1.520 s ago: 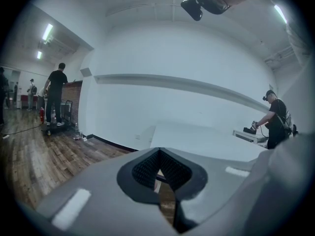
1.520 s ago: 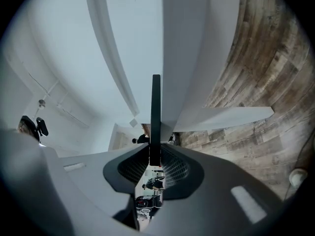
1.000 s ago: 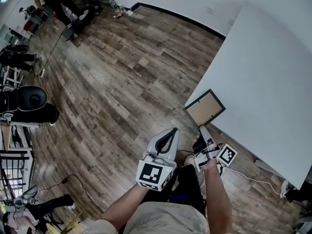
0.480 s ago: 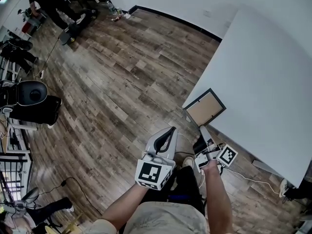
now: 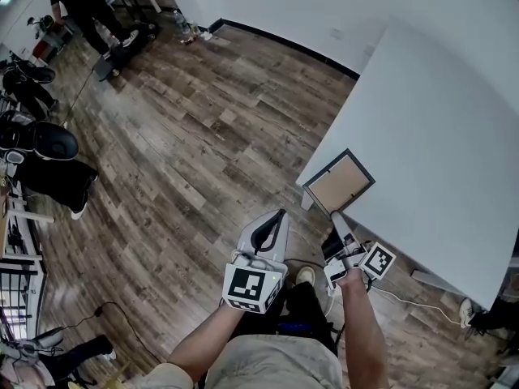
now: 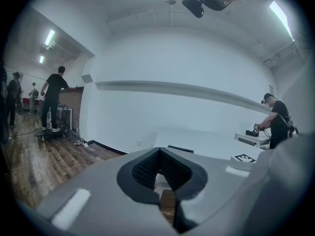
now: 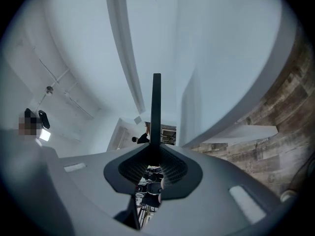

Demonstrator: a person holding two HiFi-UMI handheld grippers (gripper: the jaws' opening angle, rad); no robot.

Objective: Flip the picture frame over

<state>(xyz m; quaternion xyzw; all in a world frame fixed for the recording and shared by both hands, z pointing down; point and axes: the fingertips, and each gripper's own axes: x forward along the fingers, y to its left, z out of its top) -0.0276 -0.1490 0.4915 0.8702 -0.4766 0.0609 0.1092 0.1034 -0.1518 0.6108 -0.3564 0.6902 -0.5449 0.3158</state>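
The picture frame (image 5: 340, 183), black-rimmed with its brown backing up, sits at the near corner of the white table (image 5: 438, 128). My right gripper (image 5: 335, 215) is shut on its near edge. In the right gripper view the frame (image 7: 156, 107) shows edge-on as a thin dark bar rising from the closed jaws of the right gripper (image 7: 156, 151). My left gripper (image 5: 281, 214) hangs over the floor just left of the frame, shut and holding nothing. The left gripper view has the left gripper (image 6: 158, 151) in front and the frame (image 6: 180, 148) low on the table ahead.
Wood floor (image 5: 186, 152) lies to the left of the table. A white cable (image 5: 405, 297) trails under the table's near edge. Black chairs (image 5: 49, 148) stand at the far left, and a person (image 5: 89, 2) is by a cart at the top left.
My right gripper has lifted slightly with the frame's near edge in its jaws. The left gripper has barely shifted. The head view has drifted a little.
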